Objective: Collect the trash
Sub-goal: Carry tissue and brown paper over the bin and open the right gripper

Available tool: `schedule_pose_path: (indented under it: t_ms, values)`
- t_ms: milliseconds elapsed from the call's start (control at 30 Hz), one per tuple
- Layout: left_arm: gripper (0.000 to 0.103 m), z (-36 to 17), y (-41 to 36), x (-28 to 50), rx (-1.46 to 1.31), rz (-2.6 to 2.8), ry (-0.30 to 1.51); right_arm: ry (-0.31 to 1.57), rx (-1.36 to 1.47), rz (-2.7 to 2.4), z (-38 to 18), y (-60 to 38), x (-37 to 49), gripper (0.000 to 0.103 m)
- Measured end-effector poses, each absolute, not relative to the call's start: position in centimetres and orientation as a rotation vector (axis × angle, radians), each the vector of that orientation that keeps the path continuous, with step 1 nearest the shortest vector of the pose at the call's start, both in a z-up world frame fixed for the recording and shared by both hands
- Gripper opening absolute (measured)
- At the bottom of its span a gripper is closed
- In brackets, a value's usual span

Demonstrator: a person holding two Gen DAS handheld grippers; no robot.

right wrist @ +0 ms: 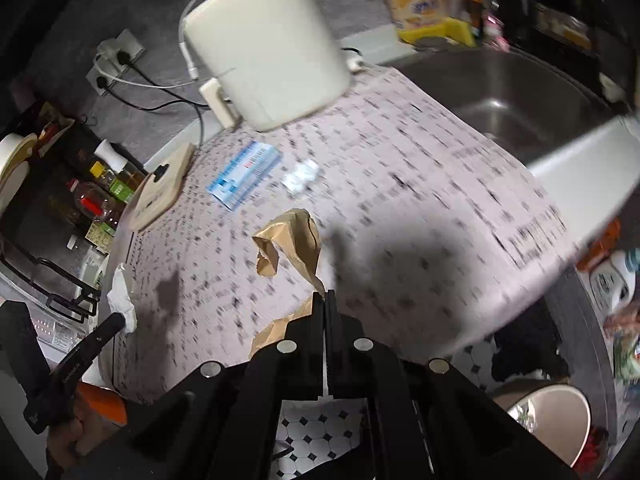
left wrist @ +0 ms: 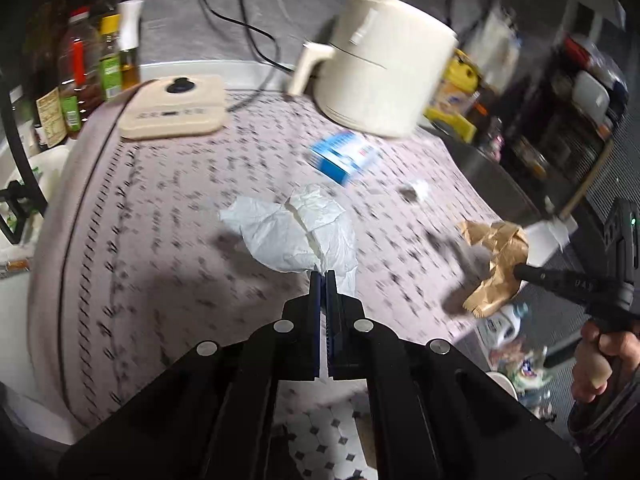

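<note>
Trash in both my tongs: left tongs (left wrist: 323,274) pinch white tissue (left wrist: 296,232), right tongs (right wrist: 324,294) pinch crumpled brown paper (right wrist: 294,240) above the worktop (right wrist: 420,200).

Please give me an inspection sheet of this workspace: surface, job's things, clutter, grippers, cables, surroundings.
Surface: patterned pink mat over the counter.
Job's things: white tissue held by left gripper; brown paper held by right gripper; blue box and small wrapper lie on the mat.
Clutter: cream appliance, beige lid.
Grippers: both shut on trash, lifted off the mat.
Cables: black cable and white cable behind the appliance.
Surroundings: bottles, sink, bin below.
</note>
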State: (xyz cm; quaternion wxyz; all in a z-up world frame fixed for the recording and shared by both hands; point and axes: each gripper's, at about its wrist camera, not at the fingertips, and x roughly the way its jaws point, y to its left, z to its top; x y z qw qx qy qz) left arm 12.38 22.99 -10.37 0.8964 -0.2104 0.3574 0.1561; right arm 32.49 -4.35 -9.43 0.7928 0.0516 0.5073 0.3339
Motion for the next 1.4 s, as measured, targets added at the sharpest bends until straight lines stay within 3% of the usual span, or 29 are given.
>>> schedule_pose_path:
  t_ms: [1133, 1400]
  values:
    - [0.003, -13.4, -3.3, 14.2, -0.281, -0.053, 0.890, 1.246, 0.257, 0.318, -19.1, -35.1, 25.0, 0.003]
    - [0.003, -14.5, -6.8, 14.8, -0.250, -0.115, 0.925, 1.313, 0.280, 0.242, -22.4, -38.2, 24.5, 0.009]
